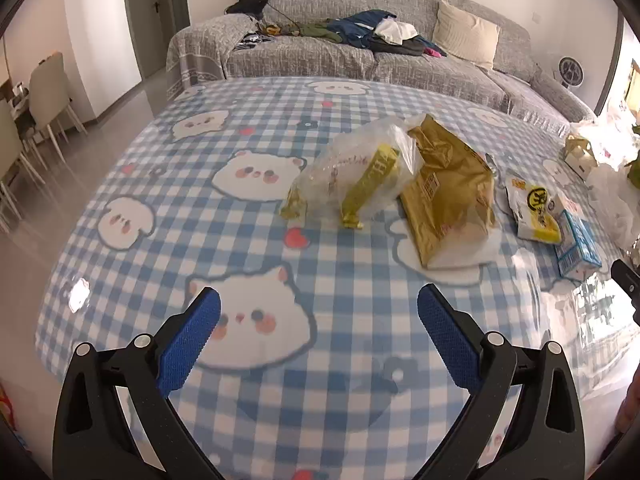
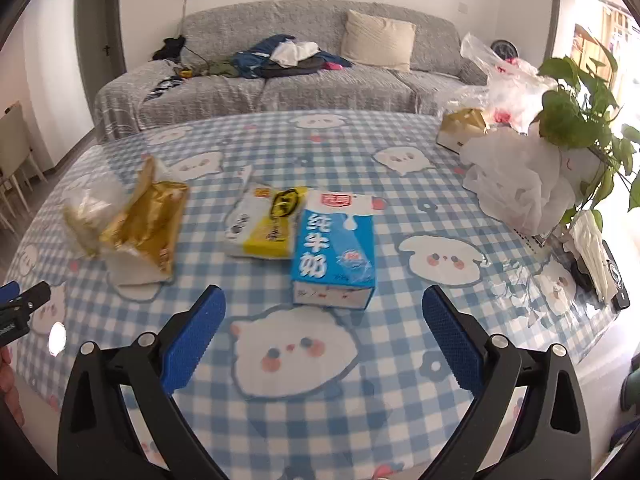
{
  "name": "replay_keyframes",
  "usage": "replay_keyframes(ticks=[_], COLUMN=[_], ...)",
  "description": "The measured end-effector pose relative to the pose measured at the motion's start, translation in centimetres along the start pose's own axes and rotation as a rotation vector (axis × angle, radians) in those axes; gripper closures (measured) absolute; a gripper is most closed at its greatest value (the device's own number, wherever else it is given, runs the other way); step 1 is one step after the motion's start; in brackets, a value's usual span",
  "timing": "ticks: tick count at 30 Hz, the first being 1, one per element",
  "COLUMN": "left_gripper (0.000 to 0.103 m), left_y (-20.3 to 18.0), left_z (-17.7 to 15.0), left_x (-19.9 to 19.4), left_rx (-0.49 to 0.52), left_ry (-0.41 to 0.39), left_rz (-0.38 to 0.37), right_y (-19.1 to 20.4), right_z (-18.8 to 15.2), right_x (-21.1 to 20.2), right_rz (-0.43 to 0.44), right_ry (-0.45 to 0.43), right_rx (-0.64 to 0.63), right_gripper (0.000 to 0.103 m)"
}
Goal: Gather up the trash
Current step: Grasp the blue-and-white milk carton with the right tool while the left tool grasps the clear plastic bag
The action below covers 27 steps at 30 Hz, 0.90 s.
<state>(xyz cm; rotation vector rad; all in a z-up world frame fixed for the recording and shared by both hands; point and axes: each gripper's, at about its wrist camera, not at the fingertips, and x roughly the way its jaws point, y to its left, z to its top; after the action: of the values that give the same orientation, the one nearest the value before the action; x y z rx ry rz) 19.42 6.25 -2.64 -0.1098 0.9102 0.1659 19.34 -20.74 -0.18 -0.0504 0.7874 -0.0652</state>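
Trash lies on a blue checked tablecloth [image 1: 280, 380] [image 2: 400, 380]. A clear plastic bag with yellow wrappers [image 1: 360, 176] sits beside a gold foil bag [image 1: 448, 200] [image 2: 148, 224]. Right of them lie a white and yellow packet [image 1: 532, 210] [image 2: 264, 220] and a blue milk carton [image 1: 578, 248] [image 2: 336, 248], flat on its side. My left gripper [image 1: 318, 304] is open above the cloth, short of the plastic bag. My right gripper [image 2: 324, 304] is open, with the carton's near end just ahead between its fingers.
White plastic bags [image 2: 516, 176], a gold tissue box [image 2: 460, 130] and a green potted plant [image 2: 576, 96] crowd the table's right side. A grey sofa [image 1: 360, 56] with clothes stands behind the table. Dining chairs [image 1: 48, 92] stand at the left.
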Motion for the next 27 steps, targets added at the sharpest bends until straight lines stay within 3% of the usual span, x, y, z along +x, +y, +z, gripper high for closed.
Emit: replay_keyframes(ticks=[20,27], left_gripper=[0.007,0.015], left_y=[-1.9,-2.2], left_z=[6.7,7.8], left_x=[5.3,7.2], left_rx=[0.032,0.033], left_ry=[-0.017,0.005], left_rz=[-0.05,-0.05], right_y=[-1.0,-1.0], right_z=[3.5,3.6], right_x=[6.9,9.0], right_rz=[0.0,-0.021], right_ry=[0.091,0.137], right_rx=[0.036,0.028], right_gripper=[0.011,0.018])
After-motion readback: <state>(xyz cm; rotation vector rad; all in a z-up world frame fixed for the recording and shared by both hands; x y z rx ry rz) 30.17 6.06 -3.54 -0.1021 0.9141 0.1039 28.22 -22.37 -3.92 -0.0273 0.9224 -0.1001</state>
